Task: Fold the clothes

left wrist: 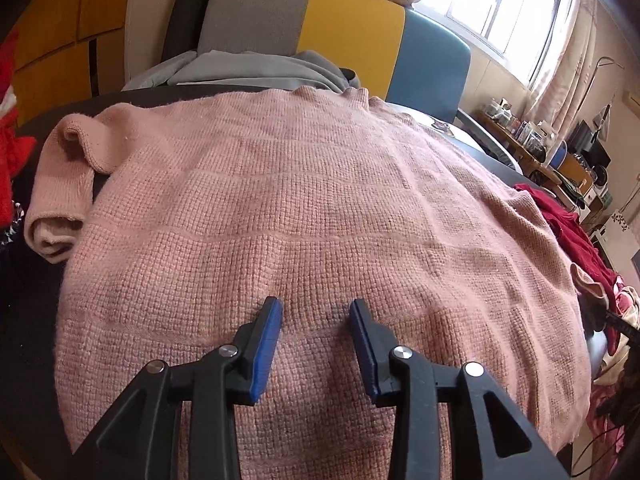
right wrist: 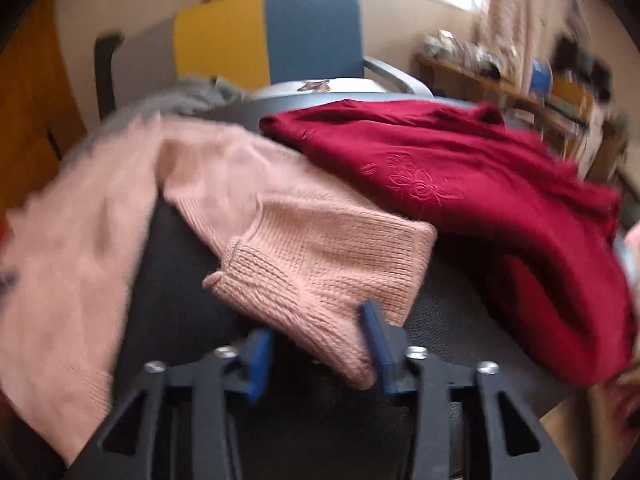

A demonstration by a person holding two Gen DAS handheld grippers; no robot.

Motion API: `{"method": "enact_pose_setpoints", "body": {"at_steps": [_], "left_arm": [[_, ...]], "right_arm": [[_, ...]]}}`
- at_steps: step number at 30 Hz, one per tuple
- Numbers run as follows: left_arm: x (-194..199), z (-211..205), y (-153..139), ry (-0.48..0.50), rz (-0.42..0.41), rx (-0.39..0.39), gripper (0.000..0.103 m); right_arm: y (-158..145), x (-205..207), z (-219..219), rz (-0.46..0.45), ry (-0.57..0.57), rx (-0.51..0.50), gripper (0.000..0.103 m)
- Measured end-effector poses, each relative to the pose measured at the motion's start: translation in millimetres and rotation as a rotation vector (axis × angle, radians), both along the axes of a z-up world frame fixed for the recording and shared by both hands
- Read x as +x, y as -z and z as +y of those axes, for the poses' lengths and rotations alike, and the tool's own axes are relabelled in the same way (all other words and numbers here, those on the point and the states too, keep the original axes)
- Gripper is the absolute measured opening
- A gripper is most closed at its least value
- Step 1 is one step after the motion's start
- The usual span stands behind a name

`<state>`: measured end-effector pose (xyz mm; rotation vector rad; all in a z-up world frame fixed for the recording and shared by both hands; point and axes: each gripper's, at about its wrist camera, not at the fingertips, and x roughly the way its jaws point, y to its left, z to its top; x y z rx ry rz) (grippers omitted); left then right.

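Pink knitted sweater [left wrist: 304,208] spread flat on the dark table [left wrist: 28,320], its long axis running near to far: hem nearest, neckline at the far edge. Its left sleeve [left wrist: 60,184] lies bunched and folded at the far left. The left gripper [left wrist: 316,310] rests over the near hem, jaws apart, nothing between them. The right gripper [right wrist: 316,324], jaws apart, brackets the ribbed cuff [right wrist: 320,264] of the right sleeve, which points near-right beside a dark red garment [right wrist: 460,184].
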<state>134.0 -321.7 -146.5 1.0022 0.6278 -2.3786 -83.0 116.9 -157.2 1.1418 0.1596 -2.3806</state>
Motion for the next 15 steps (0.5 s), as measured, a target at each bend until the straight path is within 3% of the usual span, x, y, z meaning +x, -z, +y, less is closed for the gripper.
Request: {"method": "enact_pose_setpoints", "body": {"at_steps": [1,4,7,11,14,15], "left_arm": [[0,1,0,0.0,-0.001,-0.004,0.036],[1,2,0,0.004,-0.002,-0.013,0.036],[2,1,0,0.011,0.0,-0.013,0.036],[3,1,0,0.018,-0.001,-0.014,0.036],[5,3,-1,0.021,-0.003,-0.018,0.037],[5,3,-1,0.019,0.002,-0.017,0.037]], "right_arm": [[-6,-4,8,-0.003,0.021,-0.024,0.013],[-28,-15,34,0.012,0.097,-0.092,0.013],[-70,-25,80,0.053,0.2,-0.271,0.011],[-131,-36,121,0.13,0.24,-0.48,0.01],[-137,-45,108,0.099,0.183,-0.468,0.01],[-139,-48,104,0.089,0.164,-0.463,0.016]]}}
